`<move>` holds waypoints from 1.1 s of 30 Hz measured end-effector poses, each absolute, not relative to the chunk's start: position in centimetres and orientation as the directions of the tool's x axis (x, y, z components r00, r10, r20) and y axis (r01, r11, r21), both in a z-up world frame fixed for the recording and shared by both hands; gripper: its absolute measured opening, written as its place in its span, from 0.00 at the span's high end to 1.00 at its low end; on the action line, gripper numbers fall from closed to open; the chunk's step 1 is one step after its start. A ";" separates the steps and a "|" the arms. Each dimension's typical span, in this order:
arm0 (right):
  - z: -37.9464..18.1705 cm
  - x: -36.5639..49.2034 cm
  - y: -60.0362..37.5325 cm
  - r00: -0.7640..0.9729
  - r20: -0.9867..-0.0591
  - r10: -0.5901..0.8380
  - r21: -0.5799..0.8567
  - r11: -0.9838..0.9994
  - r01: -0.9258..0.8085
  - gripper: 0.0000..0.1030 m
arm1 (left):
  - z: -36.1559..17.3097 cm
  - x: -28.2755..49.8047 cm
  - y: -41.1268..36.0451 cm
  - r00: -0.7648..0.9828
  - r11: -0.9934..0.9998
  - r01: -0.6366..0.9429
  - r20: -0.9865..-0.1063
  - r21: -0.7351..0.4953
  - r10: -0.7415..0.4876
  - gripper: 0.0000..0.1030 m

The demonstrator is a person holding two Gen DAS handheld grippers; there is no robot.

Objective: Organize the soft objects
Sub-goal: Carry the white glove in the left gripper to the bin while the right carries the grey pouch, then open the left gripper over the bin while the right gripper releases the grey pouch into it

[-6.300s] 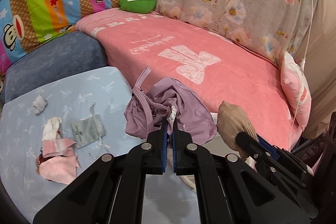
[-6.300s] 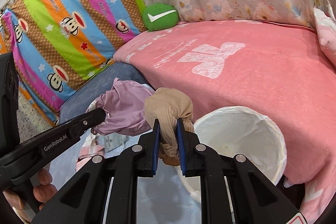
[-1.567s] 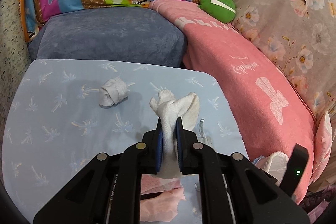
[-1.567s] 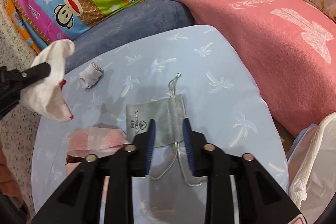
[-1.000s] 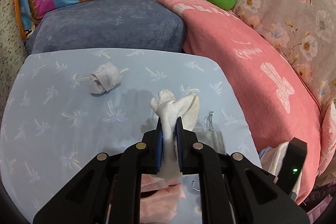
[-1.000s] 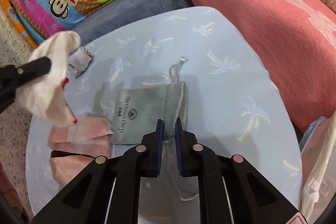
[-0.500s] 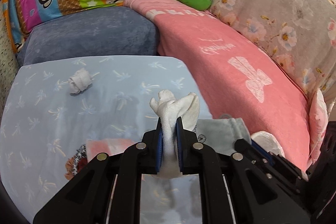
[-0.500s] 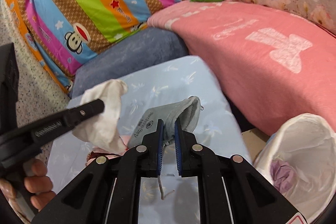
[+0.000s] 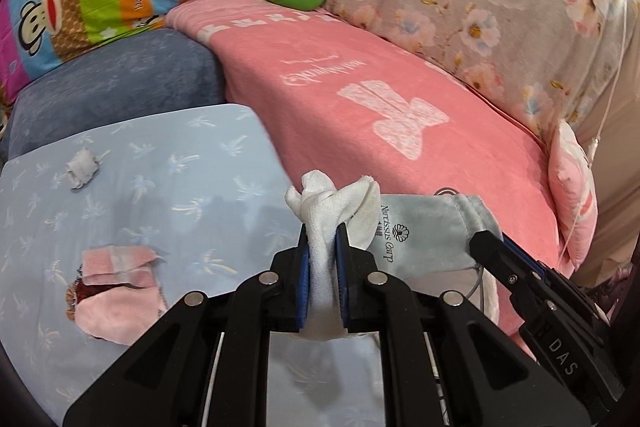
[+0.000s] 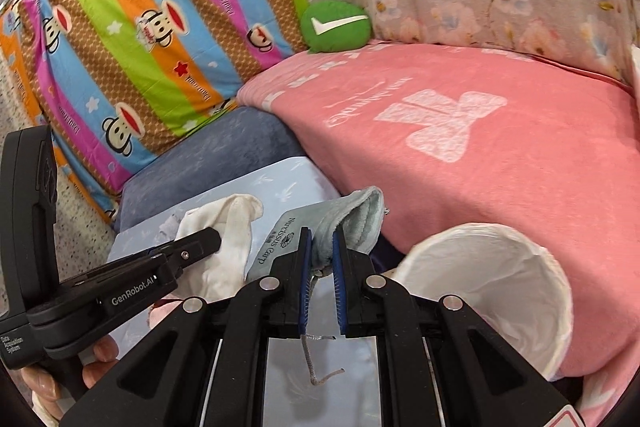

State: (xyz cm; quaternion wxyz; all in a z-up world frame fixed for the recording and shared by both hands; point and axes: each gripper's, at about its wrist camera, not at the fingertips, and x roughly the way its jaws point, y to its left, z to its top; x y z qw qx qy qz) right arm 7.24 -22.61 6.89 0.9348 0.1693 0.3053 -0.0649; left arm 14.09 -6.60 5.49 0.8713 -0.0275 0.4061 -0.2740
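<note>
Flanking left tool [image 9: 323,247]'s white sock [image 9: 334,203]: right tool's grey pouch [image 9: 424,231].

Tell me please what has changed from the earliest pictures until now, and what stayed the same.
The purple garment and the beige bundle held at first are gone from both tools. Now the left hand-held gripper clamps a white sock, and the right hand-held gripper has lifted the grey drawstring pouch off the blue table towards the white bin. The small rolled sock and pink cloths stayed in place.
</note>
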 end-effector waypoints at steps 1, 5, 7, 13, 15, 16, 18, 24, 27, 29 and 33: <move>7.0 6.6 -23.3 0.807 -0.590 -0.026 0.280 0.931 0.235 0.90 | 5.5 13.8 -7.2 0.515 0.843 0.466 -0.693 -0.269 -0.505 0.89; 7.2 4.8 -25.5 0.808 -0.586 -0.061 0.281 0.920 0.273 0.90 | 5.4 12.7 -9.4 0.494 0.825 0.500 -0.697 -0.262 -0.520 0.89; 7.1 3.9 -26.6 0.807 -0.585 -0.078 0.282 0.913 0.293 0.90 | 5.4 12.3 -10.6 0.479 0.814 0.519 -0.699 -0.261 -0.530 0.89; 7.0 1.9 -29.3 0.802 -0.585 -0.124 0.286 0.893 0.347 0.90 | 5.3 11.1 -13.3 0.446 0.785 0.558 -0.700 -0.270 -0.558 0.87; 7.0 1.4 -29.9 0.800 -0.584 -0.136 0.288 0.887 0.360 0.90 | 5.2 10.7 -14.1 0.435 0.776 0.570 -0.703 -0.268 -0.562 0.86; 7.0 1.2 -30.2 0.800 -0.584 -0.139 0.288 0.885 0.365 0.90 | 5.1 10.6 -14.5 0.430 0.773 0.576 -0.705 -0.266 -0.563 0.86; 7.0 0.9 -30.6 0.799 -0.583 -0.147 0.288 0.882 0.373 0.90 | 5.1 10.4 -15.1 0.424 0.770 0.580 -0.710 -0.264 -0.562 0.83; 7.0 0.3 -31.6 0.799 -0.580 -0.161 0.290 0.876 0.387 0.90 | 5.1 10.0 -16.3 0.420 0.762 0.594 -0.708 -0.258 -0.567 0.64; 7.0 0.3 -31.8 0.799 -0.579 -0.164 0.291 0.874 0.390 0.90 | 5.4 9.8 -16.5 0.436 0.765 0.594 -0.698 -0.251 -0.568 0.49; 7.0 0.3 -31.9 0.798 -0.580 -0.163 0.291 0.874 0.389 0.90 | 5.5 9.8 -16.5 0.443 0.766 0.594 -0.694 -0.246 -0.567 0.47; 7.0 0.4 -31.8 0.796 -0.582 -0.167 0.284 0.875 0.391 0.88 | 5.6 9.9 -16.4 0.466 0.778 0.587 -0.693 -0.224 -0.550 0.42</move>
